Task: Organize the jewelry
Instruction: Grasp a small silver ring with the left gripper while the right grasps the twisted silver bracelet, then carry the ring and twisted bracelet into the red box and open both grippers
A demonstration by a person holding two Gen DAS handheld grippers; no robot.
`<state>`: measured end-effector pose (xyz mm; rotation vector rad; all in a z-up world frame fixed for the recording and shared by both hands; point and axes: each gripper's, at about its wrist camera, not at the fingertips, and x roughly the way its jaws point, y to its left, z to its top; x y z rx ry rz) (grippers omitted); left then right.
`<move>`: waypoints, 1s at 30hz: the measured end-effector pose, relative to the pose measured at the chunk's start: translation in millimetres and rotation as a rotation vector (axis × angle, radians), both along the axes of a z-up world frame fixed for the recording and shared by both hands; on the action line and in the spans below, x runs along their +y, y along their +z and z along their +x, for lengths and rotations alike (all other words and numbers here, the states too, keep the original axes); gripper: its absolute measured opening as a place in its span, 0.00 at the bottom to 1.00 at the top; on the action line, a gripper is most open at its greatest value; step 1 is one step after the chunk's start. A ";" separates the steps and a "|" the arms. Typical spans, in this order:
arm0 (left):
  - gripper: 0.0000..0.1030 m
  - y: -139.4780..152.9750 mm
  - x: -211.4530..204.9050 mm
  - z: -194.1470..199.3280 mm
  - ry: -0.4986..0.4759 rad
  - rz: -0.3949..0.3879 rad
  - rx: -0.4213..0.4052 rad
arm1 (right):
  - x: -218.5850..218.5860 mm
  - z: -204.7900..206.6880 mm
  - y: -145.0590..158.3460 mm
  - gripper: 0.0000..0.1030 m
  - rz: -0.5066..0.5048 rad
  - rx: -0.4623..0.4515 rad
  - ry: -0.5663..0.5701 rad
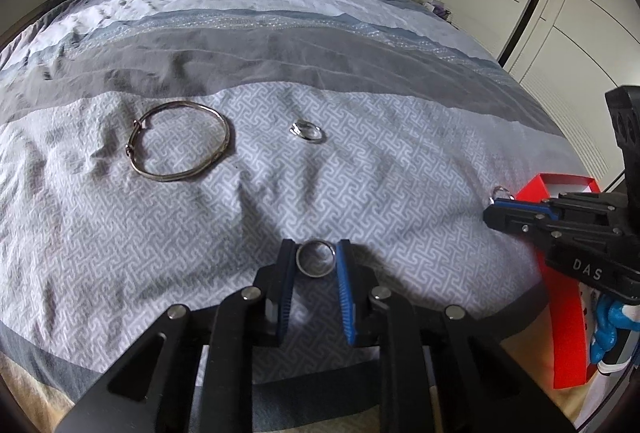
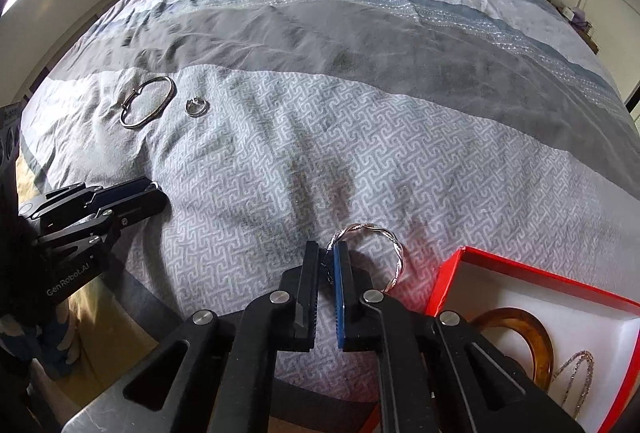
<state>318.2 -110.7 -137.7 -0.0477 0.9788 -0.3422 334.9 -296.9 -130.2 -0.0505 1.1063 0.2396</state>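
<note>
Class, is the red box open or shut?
Open: the red box has no lid on; its white inside shows an amber bangle and a chain.

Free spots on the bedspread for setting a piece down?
Free: patterned bedspread between small ring and red box; also the grey band beyond the bangle. Crowded: near edge, where both hand-held grippers work beside the box.
</note>
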 end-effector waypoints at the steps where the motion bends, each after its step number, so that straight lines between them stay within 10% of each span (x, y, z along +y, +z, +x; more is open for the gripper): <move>1: 0.18 1.8 0.2 -0.3 0.000 0.004 -0.003 | -1.6 -1.6 1.9 0.07 0.009 -0.010 -0.006; 19: 0.18 55.8 14.2 -37.5 0.013 0.006 -0.055 | 19.0 -63.8 73.7 0.06 0.223 -0.164 -0.022; 30: 0.18 92.2 -59.6 -75.5 -0.133 -0.051 -0.085 | -44.7 -113.3 107.3 0.06 0.168 -0.219 -0.115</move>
